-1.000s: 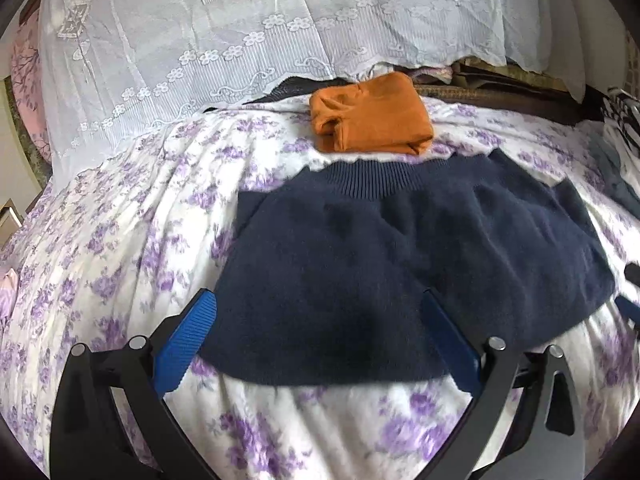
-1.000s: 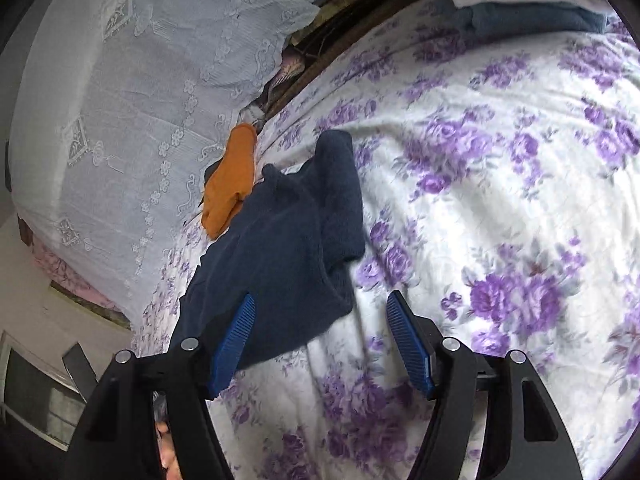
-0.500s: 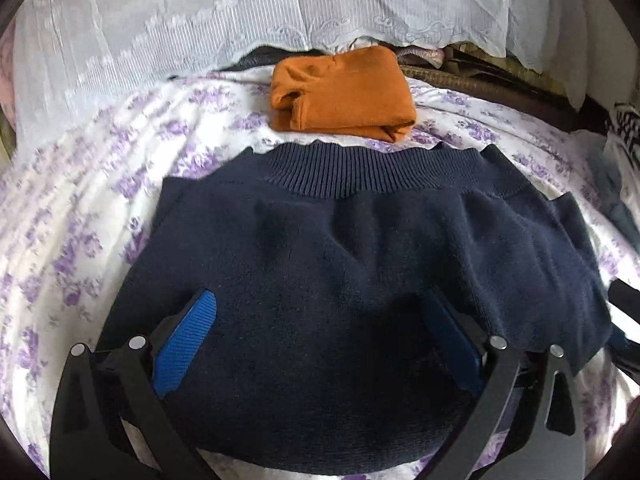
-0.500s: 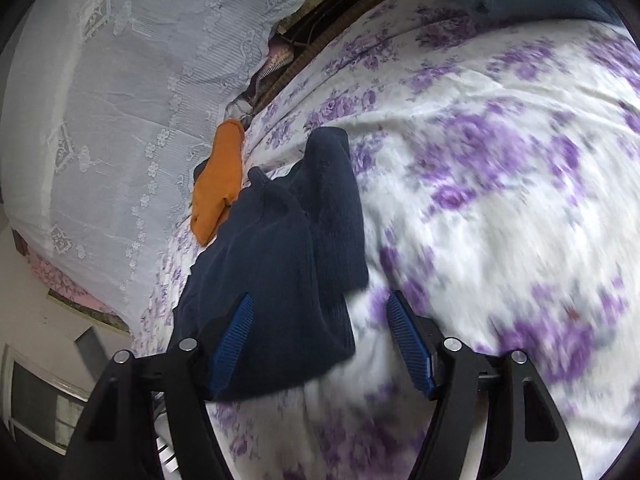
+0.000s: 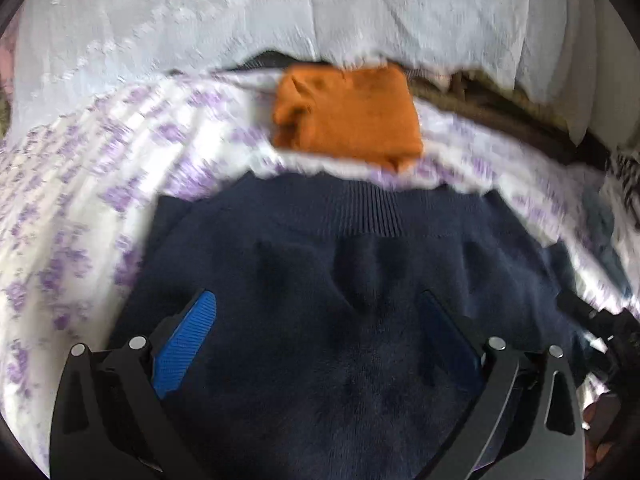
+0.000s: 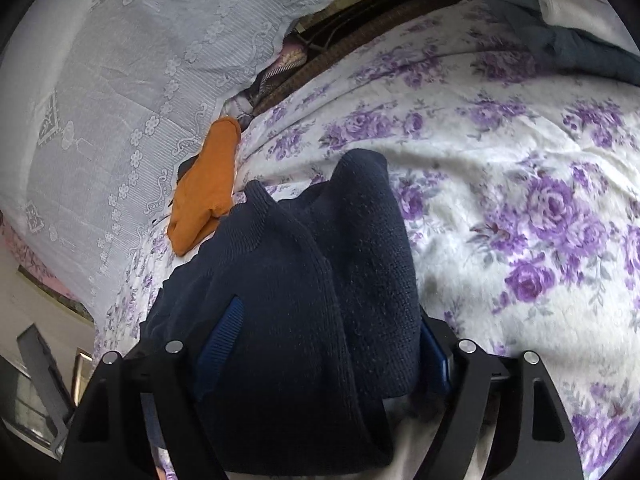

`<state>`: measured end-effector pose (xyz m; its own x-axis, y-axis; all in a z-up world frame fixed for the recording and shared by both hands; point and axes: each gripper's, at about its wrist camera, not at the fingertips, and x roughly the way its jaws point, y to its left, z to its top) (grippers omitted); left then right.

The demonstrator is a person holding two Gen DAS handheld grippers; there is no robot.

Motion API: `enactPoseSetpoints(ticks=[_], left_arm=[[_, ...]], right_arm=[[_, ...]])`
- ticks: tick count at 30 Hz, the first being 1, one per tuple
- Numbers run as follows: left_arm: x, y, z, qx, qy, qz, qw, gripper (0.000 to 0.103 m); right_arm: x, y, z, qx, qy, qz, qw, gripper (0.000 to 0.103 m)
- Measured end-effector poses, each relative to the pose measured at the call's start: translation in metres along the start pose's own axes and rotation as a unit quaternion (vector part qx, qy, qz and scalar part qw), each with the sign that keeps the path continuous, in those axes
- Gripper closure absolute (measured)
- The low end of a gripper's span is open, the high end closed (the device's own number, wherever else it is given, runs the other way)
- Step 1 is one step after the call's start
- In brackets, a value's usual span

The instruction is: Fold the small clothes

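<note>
A dark navy knit sweater [image 5: 340, 280] lies on the flowered bedsheet [image 5: 80, 216], ribbed hem at the far side. My left gripper [image 5: 316, 312] is open, low over the sweater's near part, with cloth between the blue pads. In the right wrist view the sweater [image 6: 288, 280] is bunched and raised at its right edge. My right gripper [image 6: 332, 320] is open and astride that edge, cloth filling the gap between the fingers. A folded orange garment [image 5: 348, 116] lies beyond the sweater; it also shows in the right wrist view [image 6: 208, 184].
A white lace cloth [image 6: 120, 80] covers the head of the bed. Folded grey-blue and white clothes [image 6: 568, 32] lie at the far right. Dark clothes and a woven edge [image 6: 360, 20] sit behind the orange garment. The right gripper shows at the left view's right edge [image 5: 600, 328].
Both grippers have moved forward onto the sweater, from its near edge to over and around the cloth. The sweater's right edge now sits between the right gripper's fingers.
</note>
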<state>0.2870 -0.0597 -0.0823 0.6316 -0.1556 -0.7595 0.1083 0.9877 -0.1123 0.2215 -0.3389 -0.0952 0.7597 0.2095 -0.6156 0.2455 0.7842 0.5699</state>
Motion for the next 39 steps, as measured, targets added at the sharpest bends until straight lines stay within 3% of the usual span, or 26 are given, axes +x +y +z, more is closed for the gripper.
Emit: enactPoseSetpoints(ticks=[3,8,20,22,26,29,31,32,34,36,39], left_arm=[[0.005,-0.007,-0.005,0.018,-0.003,0.016,0.9997,0.004],[0.006,-0.007,-0.007,0.019,-0.005,0.017,0.9997,0.004],[0.005,-0.007,-0.007,0.019,-0.007,0.017,0.9997,0.004],[0.005,-0.007,-0.007,0.020,-0.007,0.018,0.9996,0.004],[0.005,-0.008,-0.007,0.023,-0.007,0.021,0.9995,0.004],[0.005,-0.008,-0.008,0.023,-0.007,0.021,0.9995,0.004],[0.006,-0.008,-0.007,0.023,-0.008,0.022,0.9995,0.004],[0.006,-0.008,-0.007,0.023,-0.007,0.022,0.9995,0.004],[0.006,-0.008,-0.007,0.023,-0.007,0.022,0.9995,0.004],[0.006,-0.008,-0.007,0.024,-0.007,0.022,0.9994,0.004],[0.006,-0.009,-0.007,0.028,-0.007,0.026,0.9993,0.004]], right_arm=[[-0.003,-0.002,-0.003,0.002,-0.013,0.008,1.000,0.044],[-0.012,-0.004,-0.003,0.005,-0.030,0.036,0.999,0.055],[-0.011,-0.013,-0.014,0.025,0.012,0.038,0.999,0.053],[-0.012,-0.012,-0.017,0.020,0.013,0.035,0.999,0.053],[-0.007,-0.007,-0.015,0.013,0.013,0.036,0.999,0.041],[-0.003,0.001,-0.013,-0.012,0.016,0.041,0.999,0.026],[-0.002,0.005,-0.013,-0.021,0.015,0.033,0.999,0.025],[-0.002,0.006,-0.013,-0.026,0.015,0.031,0.999,0.026],[-0.004,0.004,-0.014,-0.023,0.013,0.021,0.999,0.041],[-0.006,-0.005,-0.013,0.000,0.007,0.028,1.000,0.061],[-0.008,-0.012,-0.012,0.016,0.005,0.049,0.999,0.067]])
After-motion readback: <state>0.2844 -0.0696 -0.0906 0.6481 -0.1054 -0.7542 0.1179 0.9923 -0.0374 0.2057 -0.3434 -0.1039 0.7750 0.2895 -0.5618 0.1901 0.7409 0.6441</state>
